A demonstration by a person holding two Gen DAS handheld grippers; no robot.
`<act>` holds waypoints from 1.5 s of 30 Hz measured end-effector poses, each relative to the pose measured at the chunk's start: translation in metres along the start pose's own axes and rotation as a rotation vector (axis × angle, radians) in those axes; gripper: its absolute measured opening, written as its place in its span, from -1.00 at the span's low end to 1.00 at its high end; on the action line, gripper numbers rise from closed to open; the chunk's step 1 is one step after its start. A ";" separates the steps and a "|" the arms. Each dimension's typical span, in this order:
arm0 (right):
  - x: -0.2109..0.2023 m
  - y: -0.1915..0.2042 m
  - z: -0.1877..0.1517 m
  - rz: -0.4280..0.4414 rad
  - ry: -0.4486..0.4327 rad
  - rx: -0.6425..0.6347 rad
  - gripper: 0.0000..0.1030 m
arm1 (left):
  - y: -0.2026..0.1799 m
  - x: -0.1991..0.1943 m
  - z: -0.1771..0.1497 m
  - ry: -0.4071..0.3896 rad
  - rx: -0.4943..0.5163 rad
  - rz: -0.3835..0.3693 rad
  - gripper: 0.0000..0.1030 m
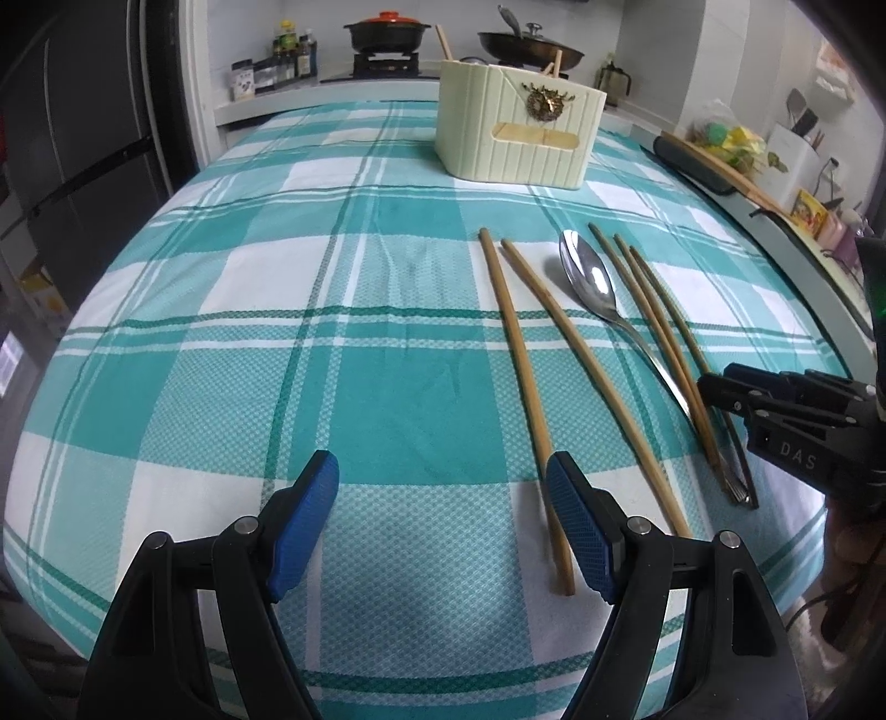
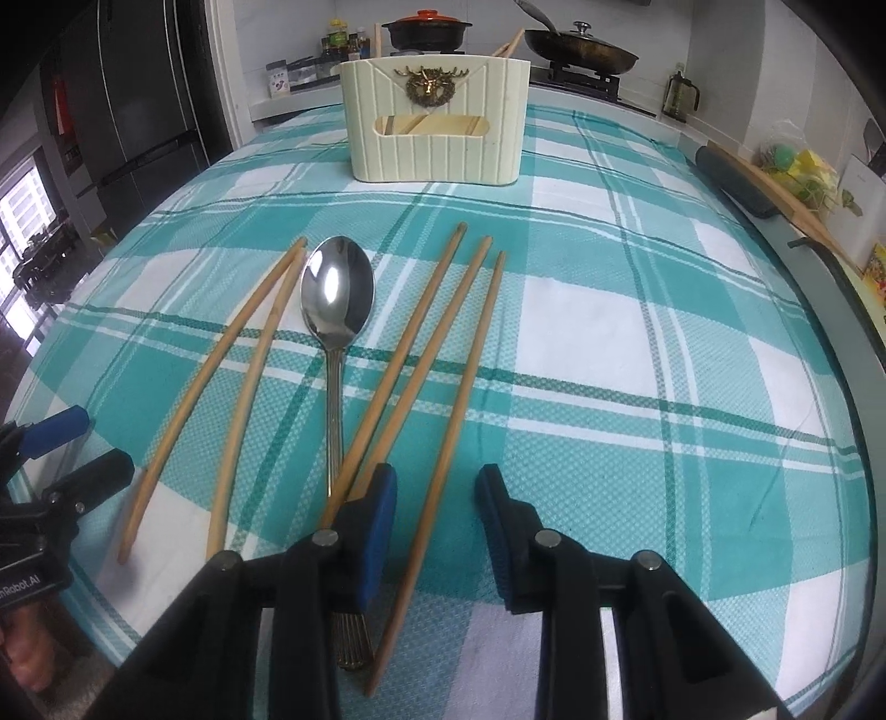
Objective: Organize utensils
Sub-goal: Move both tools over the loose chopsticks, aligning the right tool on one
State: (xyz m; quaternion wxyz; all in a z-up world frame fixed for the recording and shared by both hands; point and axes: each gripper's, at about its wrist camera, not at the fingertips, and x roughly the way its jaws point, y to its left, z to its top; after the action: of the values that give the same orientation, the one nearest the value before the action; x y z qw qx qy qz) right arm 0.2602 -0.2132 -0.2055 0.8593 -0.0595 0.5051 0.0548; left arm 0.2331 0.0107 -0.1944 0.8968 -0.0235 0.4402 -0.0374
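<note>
Several wooden chopsticks and a steel spoon (image 2: 336, 293) lie side by side on the teal checked tablecloth (image 2: 609, 332). A cream utensil holder (image 2: 437, 122) with a gold emblem stands at the far side, with sticks in it. My right gripper (image 2: 437, 495) is low over the near ends and open. The rightmost chopstick (image 2: 459, 399) runs between its fingers, clear of both pads. Its left finger (image 2: 379, 509) lies over the neighbouring chopsticks and the spoon handle. My left gripper (image 1: 443, 487) is open over bare cloth, its right finger beside the leftmost chopstick (image 1: 520, 354). The spoon (image 1: 587, 277) and holder (image 1: 518, 127) show here too.
Behind the table a stove carries a red-lidded pot (image 2: 426, 30) and a pan (image 2: 581, 50), with bottles (image 2: 343, 44) beside them. A dark fridge (image 2: 138, 111) stands at the left. A black bar with a wooden stick (image 2: 736, 183) lies off the right edge.
</note>
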 end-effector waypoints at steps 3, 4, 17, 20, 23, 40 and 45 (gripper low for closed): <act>-0.001 -0.007 -0.002 -0.057 -0.022 0.003 -0.50 | 0.003 0.000 -0.002 0.002 -0.004 0.011 0.58; -0.001 -0.011 -0.003 -0.060 -0.027 0.014 -0.51 | 0.004 0.000 -0.002 0.004 -0.009 0.013 0.58; -0.014 -0.059 -0.025 -0.197 -0.059 0.157 -0.71 | -0.023 0.021 0.015 0.019 0.102 0.032 0.58; -0.016 -0.062 -0.029 -0.194 -0.065 0.170 -0.64 | -0.030 0.030 0.020 0.027 0.131 0.071 0.61; -0.016 -0.062 -0.030 -0.190 -0.068 0.159 -0.64 | -0.031 0.036 0.029 0.041 0.135 0.088 0.61; -0.004 -0.073 -0.016 -0.164 -0.096 0.146 -0.75 | 0.011 0.049 0.044 0.079 -0.037 0.142 0.68; -0.008 -0.083 -0.021 -0.198 -0.083 0.186 -0.74 | 0.009 0.049 0.043 0.083 -0.003 0.139 0.68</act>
State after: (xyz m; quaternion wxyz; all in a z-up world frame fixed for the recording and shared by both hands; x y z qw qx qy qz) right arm 0.2513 -0.2988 -0.2045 0.8824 -0.0265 0.4638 -0.0748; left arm 0.2972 0.0161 -0.2069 0.8782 0.0074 0.4777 0.0244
